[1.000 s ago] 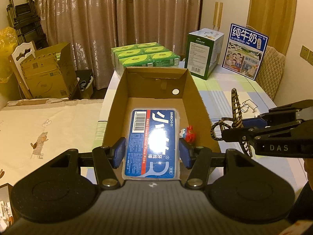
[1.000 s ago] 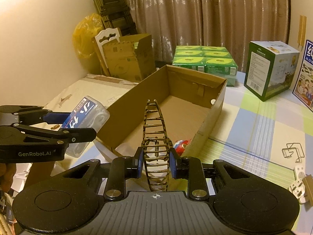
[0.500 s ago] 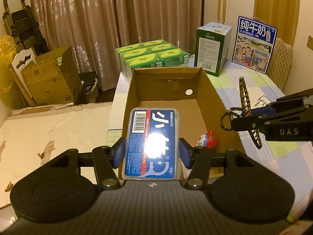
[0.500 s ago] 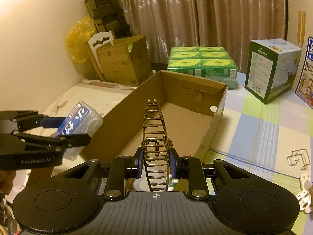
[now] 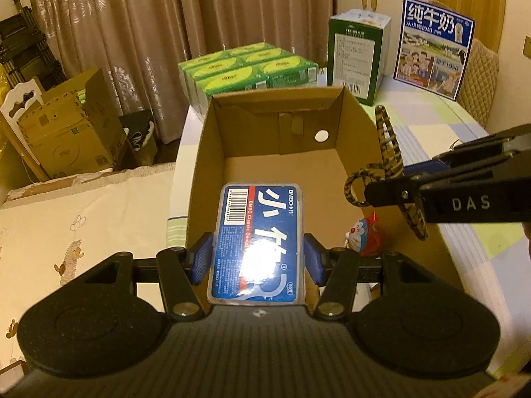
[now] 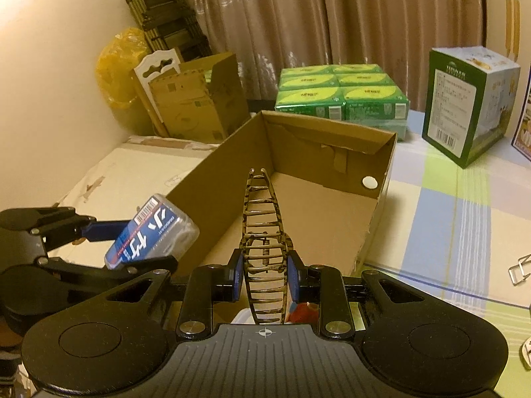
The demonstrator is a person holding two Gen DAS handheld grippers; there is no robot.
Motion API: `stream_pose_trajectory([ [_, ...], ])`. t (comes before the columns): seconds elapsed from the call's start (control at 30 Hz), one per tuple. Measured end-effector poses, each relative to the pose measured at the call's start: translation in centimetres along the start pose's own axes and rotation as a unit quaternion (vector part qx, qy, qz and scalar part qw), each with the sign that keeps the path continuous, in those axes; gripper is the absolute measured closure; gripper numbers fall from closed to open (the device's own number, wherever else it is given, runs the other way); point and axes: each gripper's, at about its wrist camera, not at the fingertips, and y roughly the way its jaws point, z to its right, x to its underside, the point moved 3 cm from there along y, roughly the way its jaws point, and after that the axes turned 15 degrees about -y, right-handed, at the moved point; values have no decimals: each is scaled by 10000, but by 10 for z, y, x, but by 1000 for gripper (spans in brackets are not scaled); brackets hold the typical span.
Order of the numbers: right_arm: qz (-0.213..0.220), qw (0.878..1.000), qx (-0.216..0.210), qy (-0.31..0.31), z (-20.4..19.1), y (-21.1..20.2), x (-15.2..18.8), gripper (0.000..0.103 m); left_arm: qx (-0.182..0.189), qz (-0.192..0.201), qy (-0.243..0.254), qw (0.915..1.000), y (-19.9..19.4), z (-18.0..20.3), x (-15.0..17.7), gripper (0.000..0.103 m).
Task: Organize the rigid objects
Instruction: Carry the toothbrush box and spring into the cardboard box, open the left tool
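Both grippers now sit closer over the open cardboard box (image 5: 275, 165) than a second ago, its far wall larger in view. Left gripper (image 5: 259, 258) pinches a clear floss-pick case (image 5: 257, 242) labelled "BMBO Classic Dental Floss Picks" above the box's near end; right gripper (image 6: 265, 273), marked "DAS", pinches a mottled hair claw (image 6: 265, 248) upright over the box
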Motion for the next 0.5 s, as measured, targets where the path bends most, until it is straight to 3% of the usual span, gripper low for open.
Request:
stream_pose_trajectory([
  [0.5,-120,9998,-8,179,12,27,1,80,20,-220,24,9998,33,-1,2,51],
])
